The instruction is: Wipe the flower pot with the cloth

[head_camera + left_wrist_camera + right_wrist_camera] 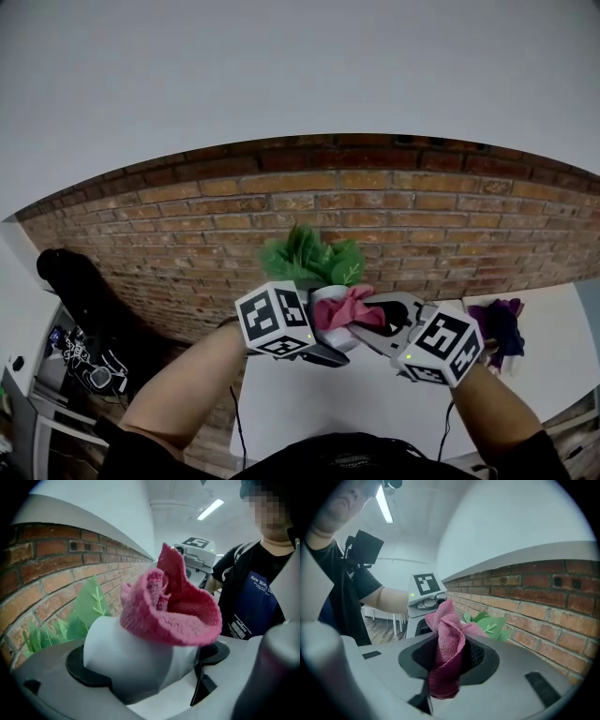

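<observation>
1. The white flower pot (126,663), green leaves (305,255) on top, is clamped in the left gripper (323,342) above the white table (328,408).
2. The pink cloth (447,653), pinched by the right gripper (375,326), is laid against the pot's rim.
3. A brick wall (422,216) is seen behind, and a purple object (497,323) at the table's right.

Your left tongs (143,670) hold the flower pot (124,651) between their jaws, up in front of you over the far edge of the table (328,403). Your right tongs (445,665), just to the pot's right, clamp the cloth (449,648), which lies on top of the pot. The leaves (305,255) stick out beyond, toward the brick wall (394,202). A bundle (499,326) sits at the table's right end.
</observation>
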`<state>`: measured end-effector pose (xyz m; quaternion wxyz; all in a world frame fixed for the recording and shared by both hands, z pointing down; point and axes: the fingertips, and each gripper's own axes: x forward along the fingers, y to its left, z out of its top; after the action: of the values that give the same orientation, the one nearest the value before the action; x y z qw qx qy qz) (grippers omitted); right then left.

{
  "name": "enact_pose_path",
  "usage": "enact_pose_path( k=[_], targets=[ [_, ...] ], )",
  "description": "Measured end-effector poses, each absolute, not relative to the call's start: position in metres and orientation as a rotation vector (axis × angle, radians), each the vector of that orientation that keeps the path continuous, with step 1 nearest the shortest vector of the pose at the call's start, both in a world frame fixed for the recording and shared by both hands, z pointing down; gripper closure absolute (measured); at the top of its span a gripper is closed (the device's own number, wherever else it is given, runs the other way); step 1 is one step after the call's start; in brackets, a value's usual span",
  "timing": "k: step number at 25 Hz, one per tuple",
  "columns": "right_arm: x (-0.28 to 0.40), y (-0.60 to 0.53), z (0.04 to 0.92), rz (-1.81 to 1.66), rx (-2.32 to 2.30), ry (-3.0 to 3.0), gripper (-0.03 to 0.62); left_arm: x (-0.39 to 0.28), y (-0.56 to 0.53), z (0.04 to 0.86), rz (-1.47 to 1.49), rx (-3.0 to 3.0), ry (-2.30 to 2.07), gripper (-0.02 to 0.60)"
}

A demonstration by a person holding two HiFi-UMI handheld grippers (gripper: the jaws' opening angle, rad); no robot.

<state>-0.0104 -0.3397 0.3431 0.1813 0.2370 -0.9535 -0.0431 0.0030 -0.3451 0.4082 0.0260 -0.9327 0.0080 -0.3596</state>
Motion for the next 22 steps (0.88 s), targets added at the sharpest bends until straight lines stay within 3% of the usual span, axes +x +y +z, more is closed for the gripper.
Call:
enact_pose_path(
  k=[10,14,18,22],
  targets=[
    [0.023,-0.357,0.414,0.066,0.681,-2.561,0.49,-0.001,-0.349,0.414,-1.057,-2.901,0.017,0.009],
    [0.026,-0.364,0.399,0.093,0.741,-2.638,0.49,-0.002,-0.359,0.411,-1.023,-2.936,0.043,0.009],
    [0.007,-0.352,0.355,-0.175,0.735,-2.683,0.489,-0.001,-0.372,0.415,-1.033,-2.942,0.1,0.009],
    [-0.007,-0.34,0.366,-0.376,0.673,-2.564,0.49,0.001,-0.378,0.414,-1.033,-2.889,0.131,0.011]
  ],
)
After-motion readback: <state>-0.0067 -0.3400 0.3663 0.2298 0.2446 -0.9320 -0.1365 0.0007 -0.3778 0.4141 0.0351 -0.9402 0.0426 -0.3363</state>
